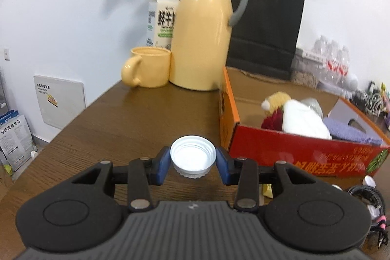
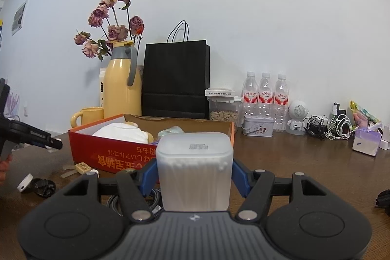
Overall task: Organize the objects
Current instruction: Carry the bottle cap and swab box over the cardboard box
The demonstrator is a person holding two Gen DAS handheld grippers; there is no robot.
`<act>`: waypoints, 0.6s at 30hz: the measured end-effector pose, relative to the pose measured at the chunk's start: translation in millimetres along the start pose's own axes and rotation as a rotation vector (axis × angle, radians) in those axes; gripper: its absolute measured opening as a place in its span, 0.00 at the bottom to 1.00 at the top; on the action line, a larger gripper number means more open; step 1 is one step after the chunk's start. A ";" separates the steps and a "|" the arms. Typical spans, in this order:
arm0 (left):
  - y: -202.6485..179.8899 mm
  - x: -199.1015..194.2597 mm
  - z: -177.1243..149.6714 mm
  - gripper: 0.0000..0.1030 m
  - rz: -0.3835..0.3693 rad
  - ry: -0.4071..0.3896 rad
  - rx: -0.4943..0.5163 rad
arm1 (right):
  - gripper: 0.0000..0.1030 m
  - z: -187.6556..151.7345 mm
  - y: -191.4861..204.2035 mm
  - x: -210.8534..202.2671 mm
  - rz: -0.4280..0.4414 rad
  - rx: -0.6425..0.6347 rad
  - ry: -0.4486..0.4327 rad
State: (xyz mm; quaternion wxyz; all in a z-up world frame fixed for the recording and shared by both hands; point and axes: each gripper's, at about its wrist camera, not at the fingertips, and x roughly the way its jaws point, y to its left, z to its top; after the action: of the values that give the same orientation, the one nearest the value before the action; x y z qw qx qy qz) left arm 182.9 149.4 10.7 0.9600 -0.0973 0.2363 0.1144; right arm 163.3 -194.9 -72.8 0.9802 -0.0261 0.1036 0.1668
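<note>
A white screw cap [image 1: 193, 153] sits mouth-up between the blue pads of my left gripper [image 1: 193, 161], which is shut on it just above the brown table [image 1: 136, 118]. To its right stands an open red-and-orange cardboard box [image 1: 292, 146] holding a plush toy [image 1: 276, 101], a white cloth and a purple cloth. In the right wrist view my right gripper [image 2: 194, 174] is shut on a frosted box of cotton swabs [image 2: 193, 157], held upright in front of the same cardboard box [image 2: 102, 150]. My left gripper [image 2: 52, 143] shows at the left edge, seen from the side.
A yellow thermos [image 1: 202, 35], a yellow mug [image 1: 148, 67], a milk carton and a black paper bag [image 1: 265, 26] line the wall. Water bottles [image 2: 264, 94], a tin [image 2: 258, 126], a small white speaker and tangled cables [image 2: 329, 126] stand further right. Small loose items [image 2: 82, 167] lie before the box.
</note>
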 end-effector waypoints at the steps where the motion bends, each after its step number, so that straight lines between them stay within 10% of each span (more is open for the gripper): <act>1: -0.6 -2.5 -0.1 0.40 0.002 -0.008 -0.002 | 0.61 0.1 0.3 -0.7 -0.001 -0.001 -0.003; 18: -101.0 -51.9 48.3 0.40 -0.172 -0.196 0.070 | 0.61 51.9 13.2 -1.1 0.073 -0.035 -0.166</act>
State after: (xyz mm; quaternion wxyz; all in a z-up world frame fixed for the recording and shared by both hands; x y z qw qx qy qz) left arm 185.8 55.6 90.7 0.9876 -0.0719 0.1360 0.0321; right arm 167.9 -178.3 -22.1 0.9781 -0.0254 0.0200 0.2057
